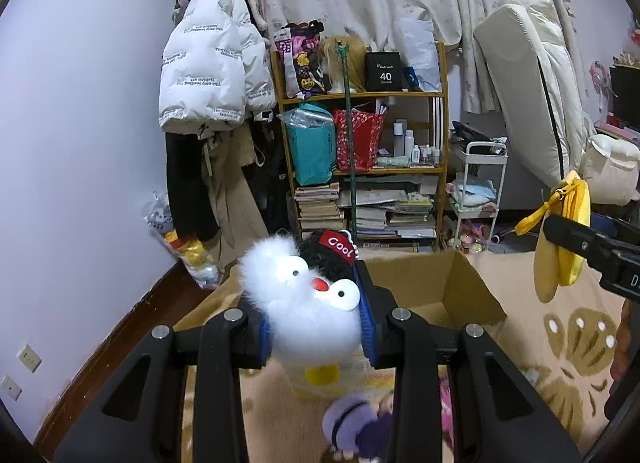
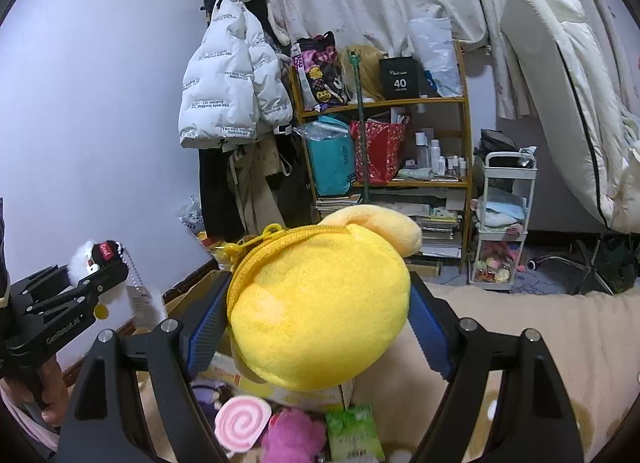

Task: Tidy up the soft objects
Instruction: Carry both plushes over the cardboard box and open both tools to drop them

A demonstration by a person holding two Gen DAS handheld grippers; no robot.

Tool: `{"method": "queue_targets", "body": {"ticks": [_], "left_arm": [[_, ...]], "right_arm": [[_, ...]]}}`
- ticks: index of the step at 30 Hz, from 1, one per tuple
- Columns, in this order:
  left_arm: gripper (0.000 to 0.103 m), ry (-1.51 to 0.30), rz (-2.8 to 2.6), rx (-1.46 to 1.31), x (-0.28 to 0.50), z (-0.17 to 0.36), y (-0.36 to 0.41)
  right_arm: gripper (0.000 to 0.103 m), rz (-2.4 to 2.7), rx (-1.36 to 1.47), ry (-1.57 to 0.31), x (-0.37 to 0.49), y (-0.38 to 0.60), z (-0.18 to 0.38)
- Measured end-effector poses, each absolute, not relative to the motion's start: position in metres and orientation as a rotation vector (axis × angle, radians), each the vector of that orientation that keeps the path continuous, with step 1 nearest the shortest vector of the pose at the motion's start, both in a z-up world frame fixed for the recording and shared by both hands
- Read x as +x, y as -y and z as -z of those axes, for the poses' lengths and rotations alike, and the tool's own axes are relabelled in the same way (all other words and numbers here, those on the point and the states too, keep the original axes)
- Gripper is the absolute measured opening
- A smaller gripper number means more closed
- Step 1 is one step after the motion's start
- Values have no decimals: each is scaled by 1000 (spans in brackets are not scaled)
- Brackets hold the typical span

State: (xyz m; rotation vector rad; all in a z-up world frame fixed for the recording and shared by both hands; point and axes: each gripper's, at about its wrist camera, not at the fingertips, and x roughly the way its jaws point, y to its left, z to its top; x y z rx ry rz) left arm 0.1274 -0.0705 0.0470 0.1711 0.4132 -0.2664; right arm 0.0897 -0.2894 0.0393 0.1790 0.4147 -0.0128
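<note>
The left gripper (image 1: 316,327) is clamped on a white fluffy plush (image 1: 308,303) with googly eyes, a red nose and a small black cap marked "Cool"; its blue pads press into the toy's sides. The toy hangs in the air in front of an open cardboard box (image 1: 460,295) that stands on the beige patterned blanket (image 1: 568,343).

The right gripper (image 2: 320,315) pinches a round yellow plush pouch (image 2: 320,311) with a zipper and a yellow clip, its jaws set wide around the soft body. In the left wrist view this pouch dangles at the right edge, above the blanket and just right of the box.

Below the grippers, on the blanket, lie more soft things: a purple doll (image 1: 356,427), a pink swirl lollipop plush (image 2: 242,423), a magenta plush (image 2: 292,439) and a green packet (image 2: 354,435). Behind stand a cluttered wooden shelf (image 1: 360,95) and a white puffer jacket (image 1: 208,59) hanging on the wall.
</note>
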Motion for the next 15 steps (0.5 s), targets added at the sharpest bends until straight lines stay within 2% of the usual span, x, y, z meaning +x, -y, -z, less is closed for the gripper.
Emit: {"method": "queue_targets", "body": {"ticks": [15], "left_arm": [[34, -572, 269, 150, 192, 18, 81]], "right_arm": [[89, -65, 199, -484, 159, 282, 12]]}}
